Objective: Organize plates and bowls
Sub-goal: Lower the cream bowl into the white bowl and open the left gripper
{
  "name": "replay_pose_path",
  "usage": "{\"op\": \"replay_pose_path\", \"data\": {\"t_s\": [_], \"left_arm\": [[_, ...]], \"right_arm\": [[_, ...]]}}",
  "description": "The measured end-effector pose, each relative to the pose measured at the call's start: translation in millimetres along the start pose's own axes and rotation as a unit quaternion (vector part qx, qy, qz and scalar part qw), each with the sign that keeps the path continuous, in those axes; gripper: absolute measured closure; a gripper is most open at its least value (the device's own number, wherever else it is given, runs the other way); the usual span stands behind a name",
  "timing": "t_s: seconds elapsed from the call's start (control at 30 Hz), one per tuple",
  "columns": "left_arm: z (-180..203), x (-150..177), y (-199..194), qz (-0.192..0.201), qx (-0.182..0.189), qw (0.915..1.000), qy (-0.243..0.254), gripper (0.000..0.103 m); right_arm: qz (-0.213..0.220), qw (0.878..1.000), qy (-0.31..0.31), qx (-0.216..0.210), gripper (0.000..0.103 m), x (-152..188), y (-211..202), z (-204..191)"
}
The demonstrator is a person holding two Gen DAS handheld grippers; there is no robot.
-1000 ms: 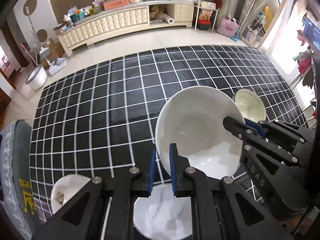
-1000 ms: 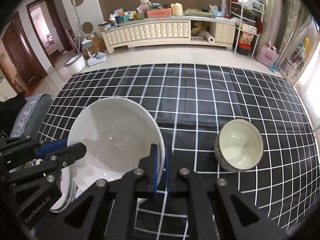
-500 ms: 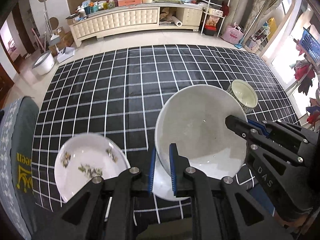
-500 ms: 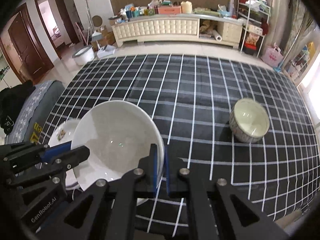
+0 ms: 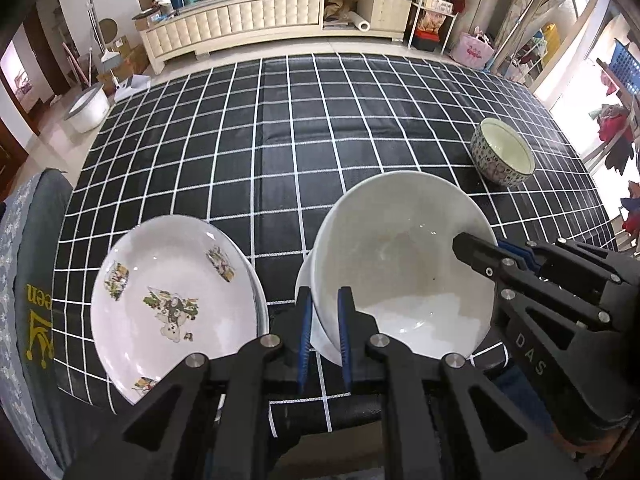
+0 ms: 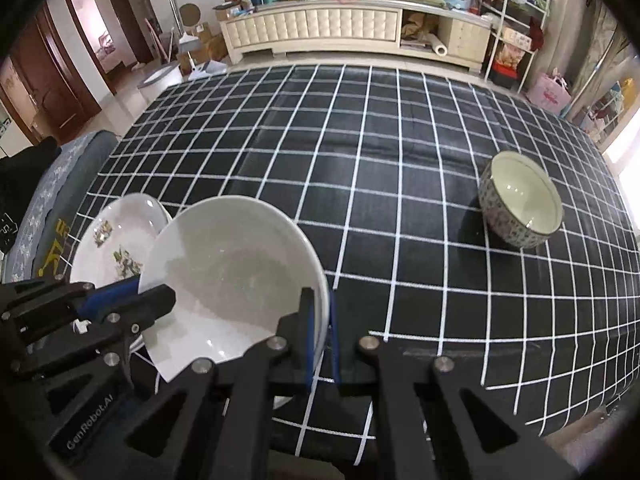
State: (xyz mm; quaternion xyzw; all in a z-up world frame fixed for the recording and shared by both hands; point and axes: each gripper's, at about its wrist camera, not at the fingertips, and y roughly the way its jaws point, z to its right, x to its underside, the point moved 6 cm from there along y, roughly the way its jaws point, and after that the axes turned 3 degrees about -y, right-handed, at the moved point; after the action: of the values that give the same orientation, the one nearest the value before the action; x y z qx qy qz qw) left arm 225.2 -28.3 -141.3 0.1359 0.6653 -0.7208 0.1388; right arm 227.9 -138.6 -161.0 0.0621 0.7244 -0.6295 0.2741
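Note:
A large plain white bowl [image 5: 400,264] is held above the table by both grippers. My left gripper [image 5: 323,312] is shut on its left rim. My right gripper [image 6: 320,312] is shut on its right rim; it also shows in the left wrist view [image 5: 480,252]. The bowl also shows in the right wrist view [image 6: 232,272]. A white plate with floral decals [image 5: 172,304] lies on the checked cloth at front left, seemingly on another plate. A white dish edge [image 5: 310,320] shows just under the bowl. A small patterned bowl [image 5: 502,156] stands at right.
The table wears a black cloth with a white grid [image 5: 280,140]. A grey cushioned seat [image 5: 28,280] stands at the table's left edge. A cream sideboard [image 5: 240,16] runs along the far wall. The table's front edge lies just below the grippers.
Both grippers have risen and pulled back with the white bowl. The decorated plate has come into full view at left, and the small patterned bowl now looks farther away.

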Motion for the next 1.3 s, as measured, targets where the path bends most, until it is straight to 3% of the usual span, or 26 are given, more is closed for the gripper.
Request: {"op": "replay_pose_path", "data": {"t_s": [0.83,1.3], "left_arm": [[-11.3,14.0,27.2,-0.021,0.018,0.9996,0.002,0.092],[-14.1,7.8,5.9,0.002,0.010,0.9999,0.006,0.092]], "right_arm": [[-0.038,0.999,-0.013,0.007,0.093,2.0,22.6,-9.8],[-0.041,0.999,0.002,0.003,0.093,6.2,15.8,-7.6]]}}
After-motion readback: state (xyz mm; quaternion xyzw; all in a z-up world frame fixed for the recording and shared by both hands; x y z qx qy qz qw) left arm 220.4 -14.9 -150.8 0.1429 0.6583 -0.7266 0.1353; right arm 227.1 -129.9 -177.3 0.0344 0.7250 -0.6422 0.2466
